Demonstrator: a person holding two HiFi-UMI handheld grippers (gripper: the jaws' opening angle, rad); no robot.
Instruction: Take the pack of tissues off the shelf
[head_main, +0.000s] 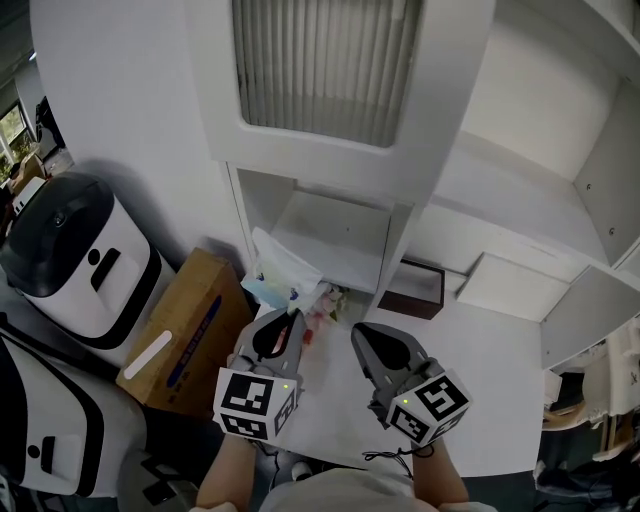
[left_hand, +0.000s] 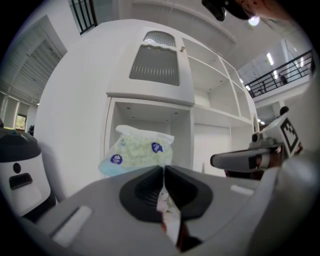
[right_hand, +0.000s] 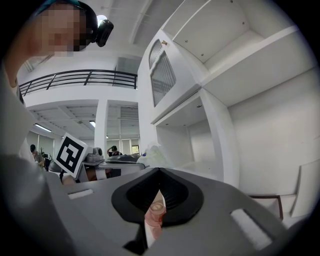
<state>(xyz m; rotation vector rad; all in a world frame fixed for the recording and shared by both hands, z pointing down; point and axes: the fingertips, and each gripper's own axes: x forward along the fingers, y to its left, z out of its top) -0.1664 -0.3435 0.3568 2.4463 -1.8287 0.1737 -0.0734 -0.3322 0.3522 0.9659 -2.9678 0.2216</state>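
Head view steeply downward — both gripper views level, toward the shelf (head_main: 335, 230)

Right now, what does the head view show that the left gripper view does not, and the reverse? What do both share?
Only the head view: the cardboard box beside the shelf, and the marker cube of the left gripper.
Only the left gripper view: the black railing and the ceiling lights high at the right.
Both: the left gripper's jaws shut on the edge of the pack of tissues, the shelf's open compartment behind it, the right gripper and the white appliance.
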